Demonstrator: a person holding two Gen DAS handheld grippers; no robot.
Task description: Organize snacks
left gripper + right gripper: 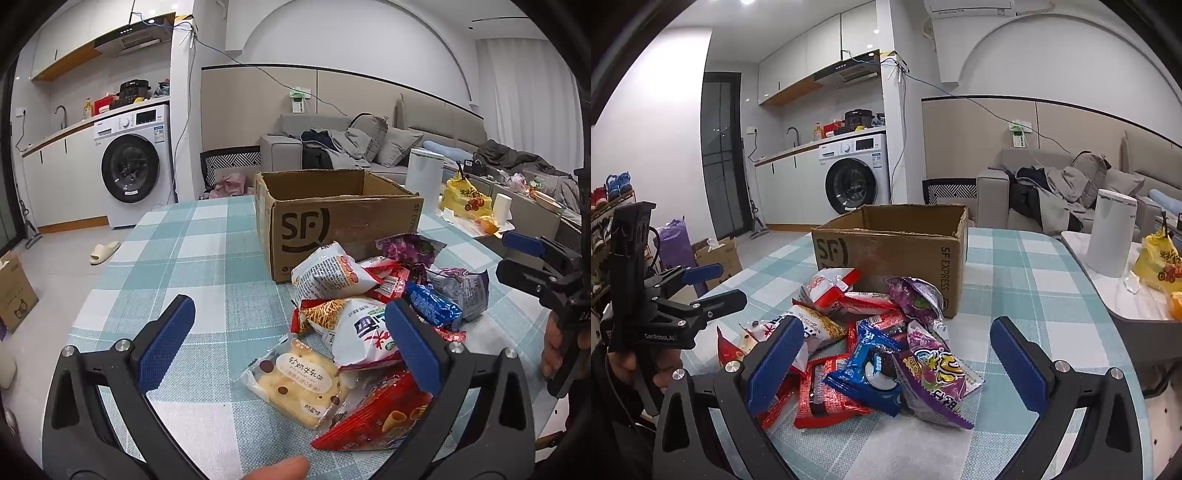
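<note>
While my left gripper (291,349) hangs with its jaws spread wide and nothing between them, the clear-wrapped yellow pastry (295,380) lies in the lower middle of its view, right under the gap, flat on the checked tablecloth (177,258). My right gripper (897,356) is likewise wide apart and empty, framing the blue cookie packet (871,369) and the purple candy bag (934,376) at the lower centre of its view. The whole snack pile (373,306) sits just in front of the open cardboard box (886,251), touching its near wall as far as I can tell. I judge every packet light, soft and air-puffed, with slick film that could slide from my pads; the pastry and noodle bag (354,325) would crush under a hard squeeze. I would pinch each by a crimped end seam, gently, not across its belly.
</note>
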